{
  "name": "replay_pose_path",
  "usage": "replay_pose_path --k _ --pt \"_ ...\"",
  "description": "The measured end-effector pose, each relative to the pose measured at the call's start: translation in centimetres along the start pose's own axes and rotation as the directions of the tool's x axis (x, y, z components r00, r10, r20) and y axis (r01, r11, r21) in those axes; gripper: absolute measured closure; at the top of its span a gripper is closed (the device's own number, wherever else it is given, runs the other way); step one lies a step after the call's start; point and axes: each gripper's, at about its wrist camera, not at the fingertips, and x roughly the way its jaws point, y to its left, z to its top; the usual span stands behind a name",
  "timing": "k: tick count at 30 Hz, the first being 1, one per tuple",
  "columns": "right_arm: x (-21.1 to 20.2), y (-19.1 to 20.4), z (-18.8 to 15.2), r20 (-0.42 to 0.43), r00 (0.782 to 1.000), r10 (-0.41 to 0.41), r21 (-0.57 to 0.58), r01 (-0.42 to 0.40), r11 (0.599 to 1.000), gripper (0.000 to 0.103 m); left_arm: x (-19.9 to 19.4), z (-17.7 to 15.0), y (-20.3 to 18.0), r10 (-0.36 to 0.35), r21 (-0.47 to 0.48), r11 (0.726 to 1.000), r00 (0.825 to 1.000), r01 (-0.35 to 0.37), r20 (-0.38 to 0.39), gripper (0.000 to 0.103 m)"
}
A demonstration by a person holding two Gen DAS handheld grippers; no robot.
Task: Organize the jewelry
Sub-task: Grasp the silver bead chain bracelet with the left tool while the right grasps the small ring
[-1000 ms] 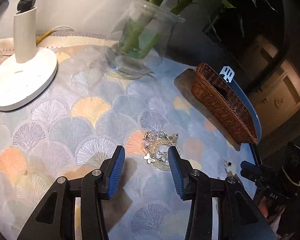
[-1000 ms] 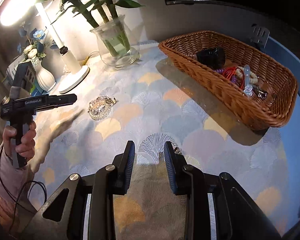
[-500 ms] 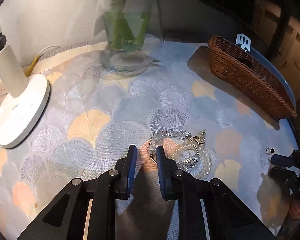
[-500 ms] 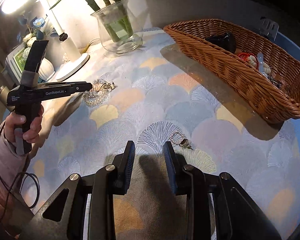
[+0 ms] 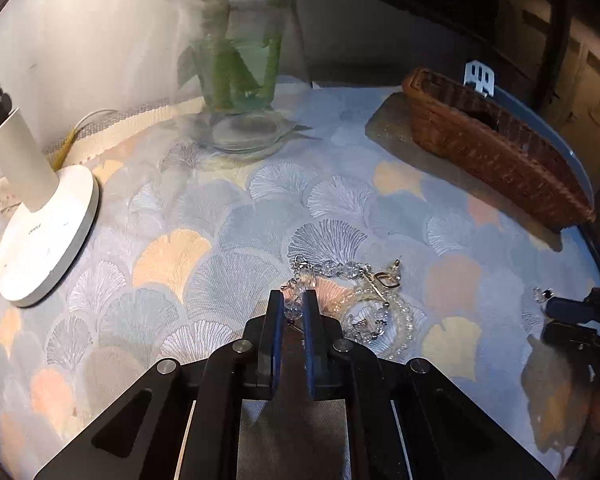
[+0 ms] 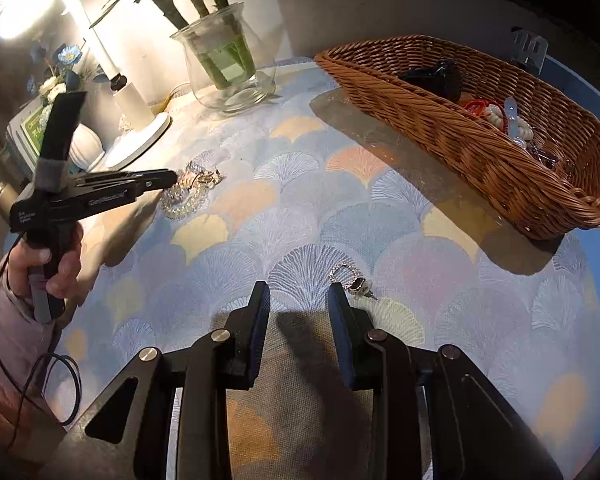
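At the far left stands a white desk lamp [image 5: 46, 236], with a glass vase [image 5: 240, 68] of green stems behind it on the fan-patterned tablecloth [image 5: 172, 256]. The left gripper [image 5: 293, 304] has its jaws closed on a bead of the crystal bead bracelet [image 5: 364, 300], whose remaining beads lie heaped on the cloth just to its right. Farther right, the right gripper [image 6: 298, 300] hovers with jaws partly open and nothing between them, a small earring [image 6: 354, 282] just beside its right finger. The wicker basket [image 6: 500, 168] sits at the far right, already holding jewelry.
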Motion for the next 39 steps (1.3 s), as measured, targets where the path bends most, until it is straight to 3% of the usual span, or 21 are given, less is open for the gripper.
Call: replay_pose_path --k 3,7,15,19,24,26,28,32,39 --pt "-0.1 -0.7 0.0 0.003 1.0 0.017 0.032 -0.017 0.999 0.07 -3.8 -0.2 1.6 -0.144 -0.082 0.985 0.985 0.151 0.093 0.095" --pt "-0.2 -0.7 0.0 0.008 1.0 0.013 0.042 -0.013 0.999 0.07 -8.7 -0.6 3.2 -0.236 -0.122 0.958 0.954 0.261 0.187 0.094" --pt "0.0 -0.2 -0.2 0.004 1.0 -0.009 0.022 0.009 1.0 0.07 -12.0 -3.1 4.3 -0.303 -0.148 0.93 0.93 0.336 0.209 0.094" --pt "-0.1 -0.2 -0.2 0.006 1.0 -0.008 0.022 0.008 1.0 0.07 -10.6 -5.1 4.6 -0.253 -0.155 0.948 0.953 0.279 0.166 0.094" --pt "-2.0 -0.6 -0.2 0.048 0.998 -0.036 0.02 0.035 0.999 0.07 -6.9 -7.6 8.6 -0.134 -0.302 0.94 0.986 0.16 0.104 0.094" --pt "-3.0 -1.2 -0.3 0.059 0.997 -0.057 0.013 0.057 0.998 0.07 -6.4 -8.2 9.5 -0.101 -0.321 0.939 0.99 0.126 0.093 0.094" --pt "-3.4 -1.9 -0.5 0.048 0.996 -0.072 0.008 0.072 0.997 0.068 -6.0 -8.6 9.4 -0.041 -0.29 0.955 0.996 0.061 0.075 0.094" --pt "-2.3 -2.2 -0.7 -0.013 0.991 -0.131 -0.055 0.13 0.99 0.068 -6.3 -8.7 8.8 -0.022 -0.25 0.967 0.996 0.043 0.09 0.094" --pt "0.4 -0.4 0.2 -0.026 0.983 -0.181 -0.185 0.173 0.967 0.068 -6.3 -8.6 8.5 0.011 -0.237 0.972 0.997 0.006 0.072 0.094"
